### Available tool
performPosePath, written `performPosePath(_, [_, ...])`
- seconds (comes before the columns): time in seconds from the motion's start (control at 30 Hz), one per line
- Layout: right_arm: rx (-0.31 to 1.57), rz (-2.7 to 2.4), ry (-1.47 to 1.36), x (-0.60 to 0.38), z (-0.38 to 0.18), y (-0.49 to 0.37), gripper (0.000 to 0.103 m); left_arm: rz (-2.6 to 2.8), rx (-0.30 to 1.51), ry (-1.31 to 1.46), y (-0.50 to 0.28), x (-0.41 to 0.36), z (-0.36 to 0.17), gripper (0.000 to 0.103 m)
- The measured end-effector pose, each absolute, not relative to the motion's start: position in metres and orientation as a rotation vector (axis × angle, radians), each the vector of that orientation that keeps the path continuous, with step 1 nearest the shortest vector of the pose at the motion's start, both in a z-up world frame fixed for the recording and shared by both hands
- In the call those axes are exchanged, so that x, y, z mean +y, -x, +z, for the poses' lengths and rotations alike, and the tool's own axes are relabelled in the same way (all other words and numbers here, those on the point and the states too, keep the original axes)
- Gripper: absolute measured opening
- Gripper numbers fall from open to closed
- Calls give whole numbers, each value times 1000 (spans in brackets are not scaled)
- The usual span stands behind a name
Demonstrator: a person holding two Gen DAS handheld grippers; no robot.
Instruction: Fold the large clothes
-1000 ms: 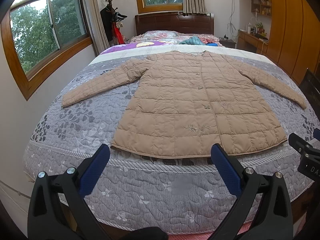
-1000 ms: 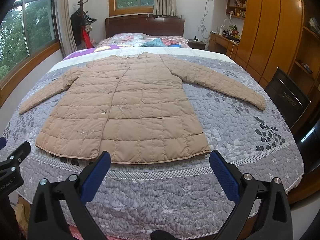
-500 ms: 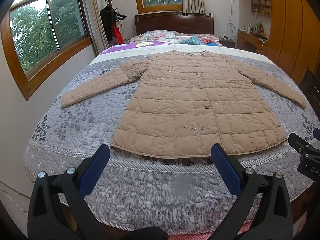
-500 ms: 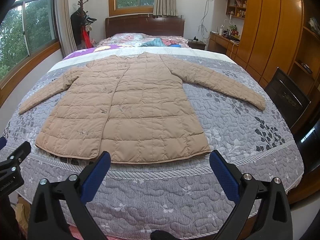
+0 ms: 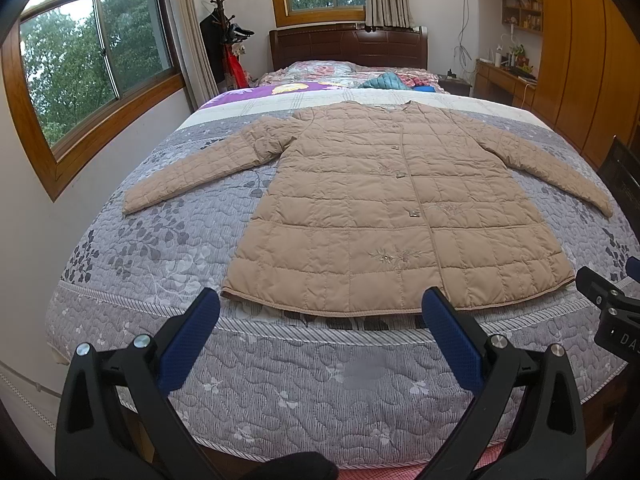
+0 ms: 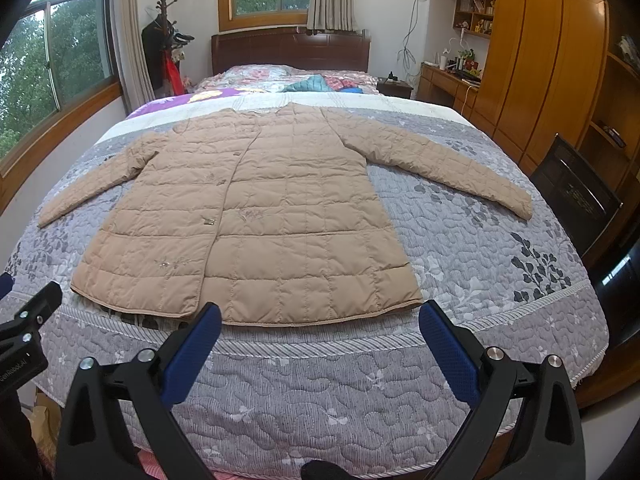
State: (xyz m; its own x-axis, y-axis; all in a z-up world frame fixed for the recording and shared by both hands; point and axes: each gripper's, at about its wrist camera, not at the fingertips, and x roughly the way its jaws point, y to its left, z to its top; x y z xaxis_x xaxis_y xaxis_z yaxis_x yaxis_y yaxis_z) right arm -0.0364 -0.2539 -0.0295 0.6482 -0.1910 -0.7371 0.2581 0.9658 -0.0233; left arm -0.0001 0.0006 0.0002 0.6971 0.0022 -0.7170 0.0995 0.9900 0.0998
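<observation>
Tan quilted coat point(image 5: 372, 208), one item, lies flat and front-up across a grey leaf-patterned bedspread point(image 5: 168, 240), both sleeves spread outward, hem toward the camera.

Left wrist view: one left gripper point(image 5: 320, 312), two blue-padded fingers point(image 5: 192, 336) spread wide apart, holding nothing, hovering over the foot of the bed short of the hem. One corner of the right gripper shows at the right edge. Two windows point(image 5: 92, 64), one coat stand point(image 5: 222, 32), one dark headboard point(image 5: 348, 46). Bare bedspread surrounds the coat on all sides; the left sleeve cuff stops near the bed's left edge.

Right wrist view: one right gripper point(image 6: 320, 316), fingers point(image 6: 444, 344) likewise spread wide and empty, tips just short of the coat point(image 6: 260, 216) hem. One wooden wardrobe point(image 6: 540, 60) and one dark chair point(image 6: 576, 196) stand close along the right side of the bed.

Compared with the earlier frames: coat and both grippers unchanged in position.
</observation>
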Motion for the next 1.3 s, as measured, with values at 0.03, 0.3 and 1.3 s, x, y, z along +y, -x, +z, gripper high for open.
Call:
performPosePath(0.03, [827,-256,-86,-253,-30,36,99,-54,798,-135,0,1,0,100])
performPosePath(0.3, [828,-256,-86,-253,-30,36,99,-54,798,-135,0,0,0,100])
performPosePath(1.3, [837,-252,-93,-255,-33,31,99,-57,805,-139,-1,0,-5,100])
